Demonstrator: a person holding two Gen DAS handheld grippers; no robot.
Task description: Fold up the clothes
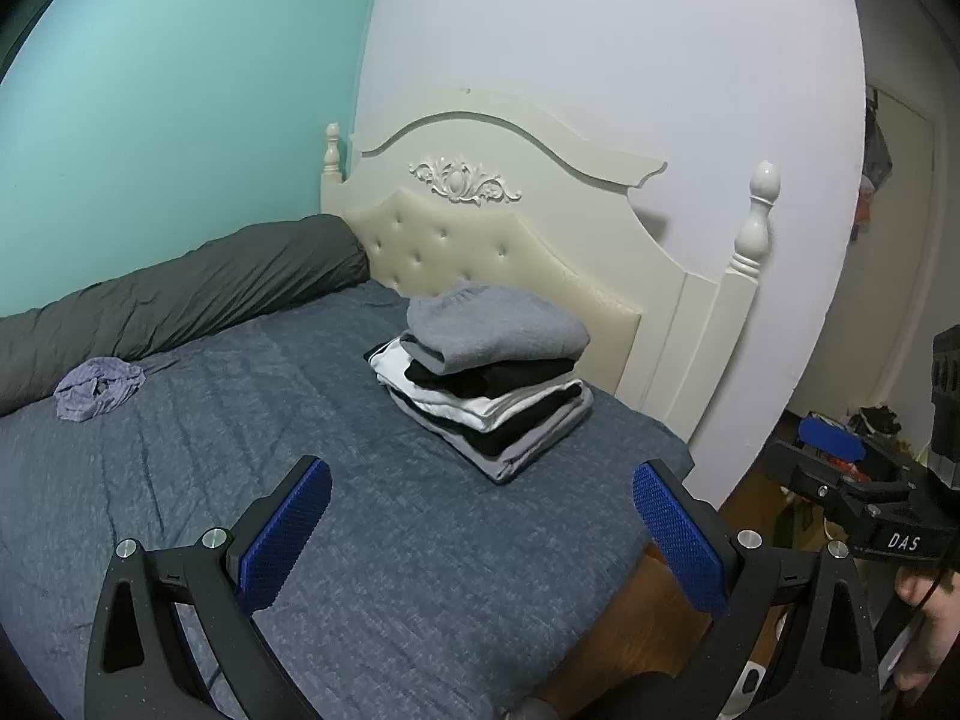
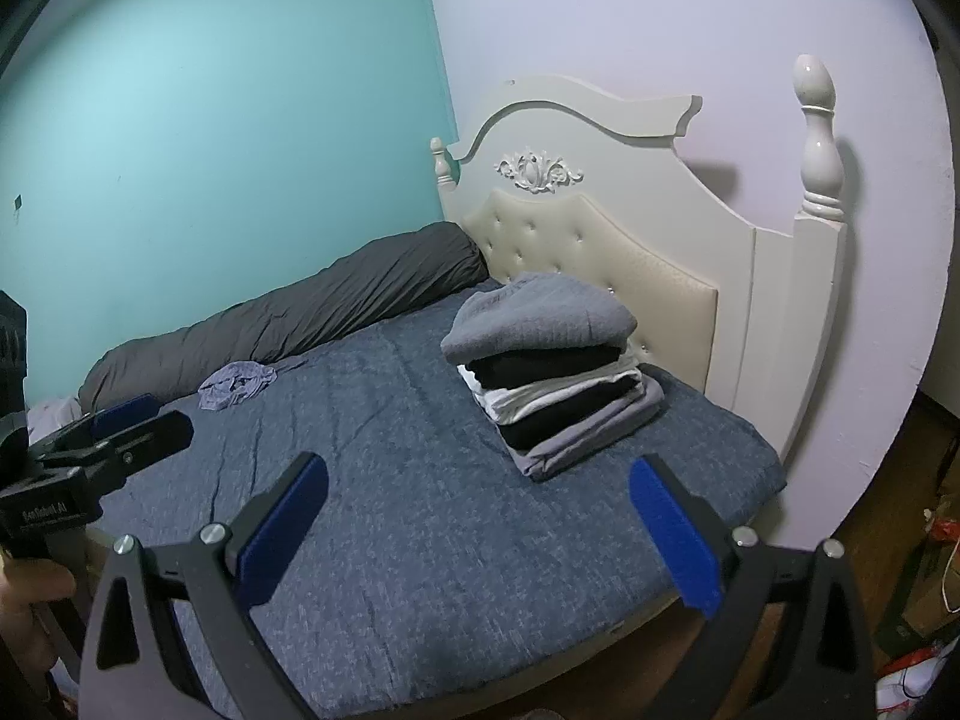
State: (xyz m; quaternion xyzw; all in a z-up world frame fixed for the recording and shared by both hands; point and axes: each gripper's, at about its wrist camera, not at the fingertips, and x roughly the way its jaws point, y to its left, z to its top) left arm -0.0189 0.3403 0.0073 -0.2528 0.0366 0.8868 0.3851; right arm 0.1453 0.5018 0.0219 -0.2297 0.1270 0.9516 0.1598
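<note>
Both grippers hang above the near part of the bed's blue-grey bedspread (image 1: 252, 420), holding nothing. On the left gripper (image 1: 480, 540) the two blue-padded fingers (image 1: 282, 540) stand wide apart, with only bedspread showing between them. On the right gripper (image 2: 480, 534) the fingers (image 2: 678, 540) are spread just as wide, also over bare bedspread. Each gripper appears at the edge of the other's view, held in a bare hand (image 2: 30, 606).

Taking the cream headboard (image 1: 522, 258) as the landmark: the stack of folded clothes (image 1: 486, 390) sits just in front of its tufted panel, toward the side with the tall turned bedpost (image 1: 756, 222). A grey knitted sweater (image 1: 492, 330) lies on top, over black and white pieces and a grey one at the bottom. A small crumpled lavender garment (image 1: 99, 396) lies unfolded well away from the headboard, toward the teal wall (image 1: 168, 108), just beside a long dark grey rolled duvet (image 1: 180, 300). That roll runs along the teal wall, one end reaching the headboard's corner. Neither gripper touches the stack or the crumpled garment.
</note>
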